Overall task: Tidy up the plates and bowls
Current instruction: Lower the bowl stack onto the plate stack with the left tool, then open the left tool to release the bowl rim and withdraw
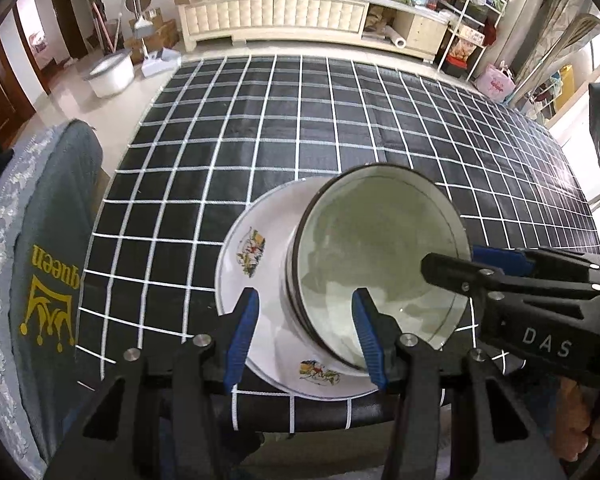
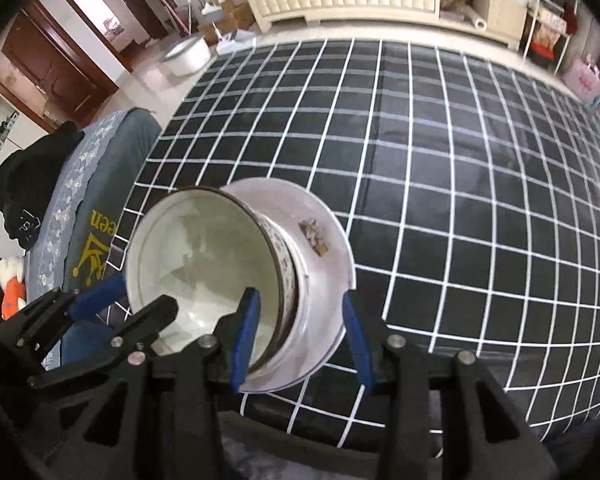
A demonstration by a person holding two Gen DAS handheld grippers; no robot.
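Surface (image 1: 260, 128): a long top under a black cloth with a white grid, bare apart from the crockery at the near edge.
Plate (image 1: 260, 220): white with small painted motifs on its rim. It sits at the near edge of the surface, a little left of the middle.
Bowls (image 1: 380, 264): a nested stack, white inside with dark rims, standing on the plate. The wall of one bowl shows a small pattern in the right wrist view.
Left gripper (image 1: 306, 340): points steeply down at the near left side of the stack.
Left fingers (image 1: 242, 340): partly open. One blue pad is over the plate's rim and the other is in front of the top bowl's inside, so the bowl wall lies between them. I cannot tell whether the pads press on anything.
Right gripper (image 2: 300, 340): points steeply down at the opposite side of the stack.
Right fingers (image 2: 356, 340): partly open to about the same width. One pad is at the plate's outer edge and the other is over the bowl's inside. I cannot tell if they grip.
Chair (image 1: 52, 240): just left of the surface, under a grey cover with a yellow crown and lettering.
Tub (image 1: 110, 74): white, on the floor beyond the far left corner.
Sideboard (image 1: 276, 16): cream, along the far wall, its top crowded with boxes and bottles.
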